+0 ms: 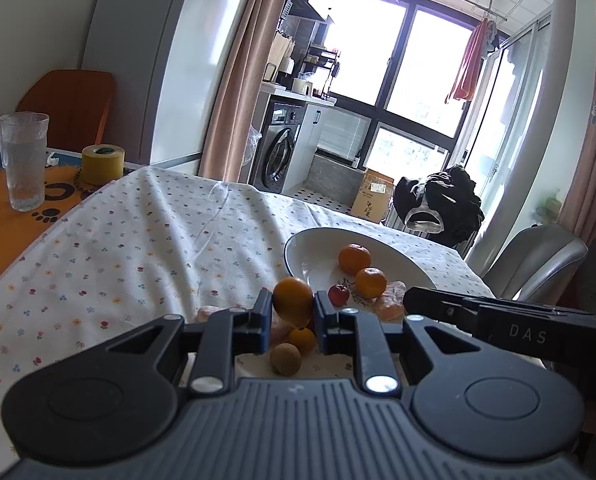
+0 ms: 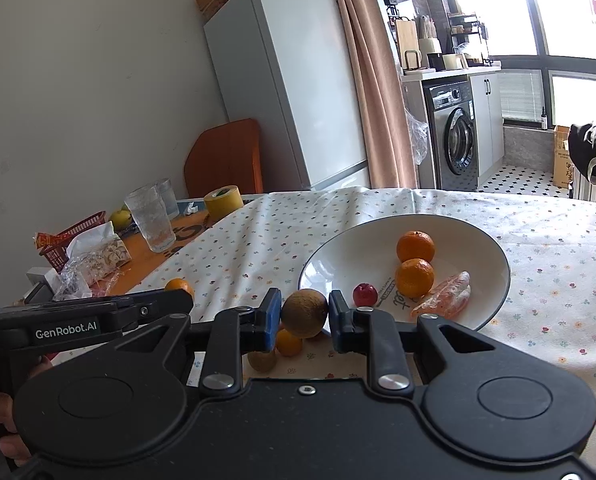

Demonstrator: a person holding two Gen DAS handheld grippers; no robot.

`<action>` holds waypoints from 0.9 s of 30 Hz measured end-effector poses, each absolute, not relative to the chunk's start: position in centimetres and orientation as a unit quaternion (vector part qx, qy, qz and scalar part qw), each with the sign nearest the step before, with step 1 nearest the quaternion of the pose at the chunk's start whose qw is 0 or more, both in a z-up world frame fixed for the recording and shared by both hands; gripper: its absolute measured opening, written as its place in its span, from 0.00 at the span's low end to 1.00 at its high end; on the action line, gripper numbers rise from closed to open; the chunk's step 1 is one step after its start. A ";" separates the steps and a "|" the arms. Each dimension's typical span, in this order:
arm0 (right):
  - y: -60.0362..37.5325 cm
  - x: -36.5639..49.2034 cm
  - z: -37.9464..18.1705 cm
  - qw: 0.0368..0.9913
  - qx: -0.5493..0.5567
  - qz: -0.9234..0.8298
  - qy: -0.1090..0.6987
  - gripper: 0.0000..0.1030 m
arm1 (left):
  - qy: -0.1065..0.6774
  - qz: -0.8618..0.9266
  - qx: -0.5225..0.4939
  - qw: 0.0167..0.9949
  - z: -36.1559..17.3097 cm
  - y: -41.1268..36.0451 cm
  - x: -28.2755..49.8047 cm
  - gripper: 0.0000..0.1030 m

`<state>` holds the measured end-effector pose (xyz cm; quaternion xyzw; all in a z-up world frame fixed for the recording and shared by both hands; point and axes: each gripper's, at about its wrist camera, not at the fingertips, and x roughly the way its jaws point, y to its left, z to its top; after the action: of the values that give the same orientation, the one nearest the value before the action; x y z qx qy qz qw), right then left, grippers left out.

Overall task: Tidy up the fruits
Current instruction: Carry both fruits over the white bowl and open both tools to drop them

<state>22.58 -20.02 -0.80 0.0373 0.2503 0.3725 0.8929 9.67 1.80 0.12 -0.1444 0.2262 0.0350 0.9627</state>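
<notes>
My left gripper [image 1: 293,311] is shut on a yellow-orange citrus fruit [image 1: 293,299], held above the floral tablecloth just short of the white plate [image 1: 318,248]. A round brown fruit [image 2: 305,313] sits pinched in my right gripper [image 2: 304,317], at the plate's [image 2: 358,248] near rim. On the plate lie two tangerines [image 2: 415,246] [image 2: 414,277], a small red fruit [image 2: 365,294] and peeled segments [image 2: 444,296]. Under the grippers, a small orange [image 2: 289,343] and another brown fruit [image 2: 261,360] rest on the cloth.
At the table's left end stand a drinking glass [image 1: 22,160], a yellow tape roll [image 1: 102,159], a red basket [image 2: 71,236] and snack bags. An orange chair [image 2: 225,160] and a fridge [image 2: 289,80] lie behind, and a grey chair [image 1: 538,264] at the far right.
</notes>
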 end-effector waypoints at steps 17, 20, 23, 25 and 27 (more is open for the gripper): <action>-22.5 25.8 -1.3 0.902 0.063 0.349 0.245 0.23 | 0.231 0.025 -0.131 0.964 0.2 -0.1 13.0 0.20; -22.9 26.4 -1.4 0.903 0.066 0.346 0.244 0.23 | 0.232 0.022 -0.129 0.964 0.2 -0.5 13.7 0.20; -23.3 27.1 -1.5 0.904 0.069 0.345 0.243 0.23 | 0.237 0.021 -0.125 0.963 0.1 -1.0 14.5 0.20; -23.5 27.7 -1.7 0.904 0.073 0.345 0.244 0.23 | 0.240 0.020 -0.121 0.963 0.0 -1.4 15.1 0.20; -23.5 28.1 -1.8 0.903 0.074 0.346 0.244 0.23 | 0.244 0.020 -0.118 0.962 -0.2 -1.8 15.8 0.20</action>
<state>28.14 -23.50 -1.79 0.0744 0.2437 0.3459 0.9030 15.80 -1.80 -0.19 -0.1181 0.2437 0.0200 0.9624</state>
